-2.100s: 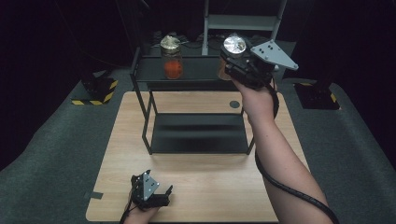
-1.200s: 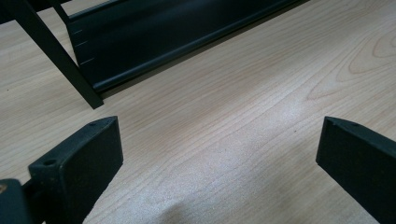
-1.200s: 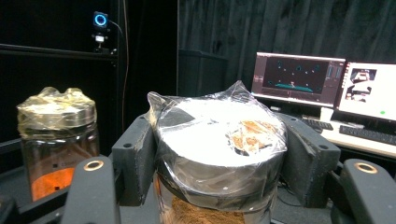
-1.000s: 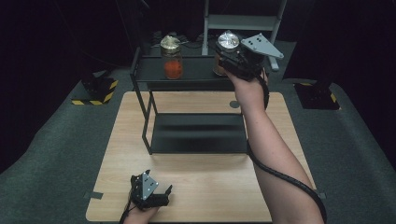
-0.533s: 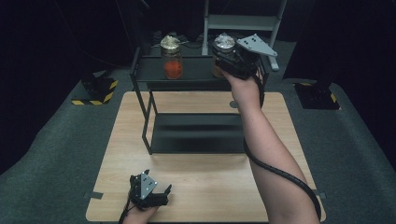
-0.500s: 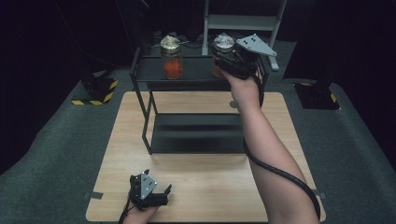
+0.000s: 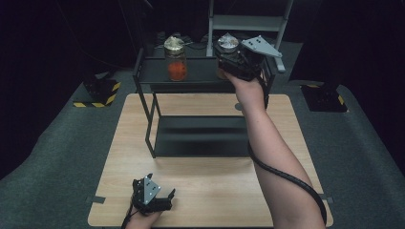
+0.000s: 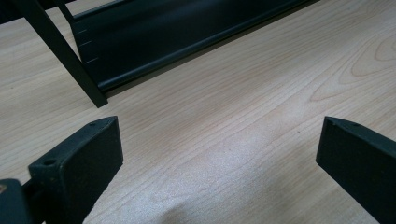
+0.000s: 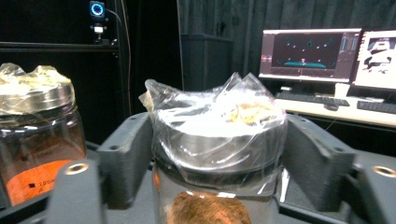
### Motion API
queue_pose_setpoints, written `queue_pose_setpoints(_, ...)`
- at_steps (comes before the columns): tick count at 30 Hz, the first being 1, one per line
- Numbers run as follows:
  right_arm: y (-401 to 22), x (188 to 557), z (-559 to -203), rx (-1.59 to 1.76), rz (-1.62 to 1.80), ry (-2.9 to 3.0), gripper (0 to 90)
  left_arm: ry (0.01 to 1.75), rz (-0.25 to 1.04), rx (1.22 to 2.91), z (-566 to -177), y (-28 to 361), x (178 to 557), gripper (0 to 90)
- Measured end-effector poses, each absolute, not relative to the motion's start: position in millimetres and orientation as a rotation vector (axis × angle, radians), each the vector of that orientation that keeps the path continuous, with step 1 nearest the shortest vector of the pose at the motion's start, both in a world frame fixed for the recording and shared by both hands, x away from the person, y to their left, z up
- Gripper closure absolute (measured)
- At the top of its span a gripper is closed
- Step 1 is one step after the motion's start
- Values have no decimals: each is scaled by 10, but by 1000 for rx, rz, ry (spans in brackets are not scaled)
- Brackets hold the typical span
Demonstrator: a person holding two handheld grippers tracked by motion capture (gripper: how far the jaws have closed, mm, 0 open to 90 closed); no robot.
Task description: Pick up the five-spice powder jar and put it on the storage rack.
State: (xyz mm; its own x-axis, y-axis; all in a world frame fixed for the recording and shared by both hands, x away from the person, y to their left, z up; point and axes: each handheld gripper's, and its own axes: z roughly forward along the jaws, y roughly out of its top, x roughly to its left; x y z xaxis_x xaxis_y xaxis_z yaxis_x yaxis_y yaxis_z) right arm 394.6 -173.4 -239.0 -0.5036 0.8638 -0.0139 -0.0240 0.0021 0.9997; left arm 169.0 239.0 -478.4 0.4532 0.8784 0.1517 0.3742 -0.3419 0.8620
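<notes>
My right gripper (image 9: 219, 186) is clamped on the wrapped jar (image 9: 218, 135), jaws against its neck below the lid, over the shelf's (image 7: 200, 71) top tier. Glass under plastic film: rigid, likely heavy, slippery; grip the neck, never the film. The second jar (image 7: 175, 59) stands beside. My left gripper (image 7: 152, 196) rests spread apart, empty, on the table (image 8: 224, 140).

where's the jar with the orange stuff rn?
In the high view, the orange-filled jar stands on the black rack's top shelf, left of the jar held in the right tongs.
</notes>
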Motion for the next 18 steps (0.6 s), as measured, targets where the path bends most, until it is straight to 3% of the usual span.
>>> queue_pose_setpoints(6,-1735,3860,-2417,879,1596,1538,0,1052,808,1913,-4784,2391,1686,8)
queue_pose_setpoints(18,-1845,3607,-2437,886,1633,1515,0,1048,817,1926,-4777,2368,1686,7)
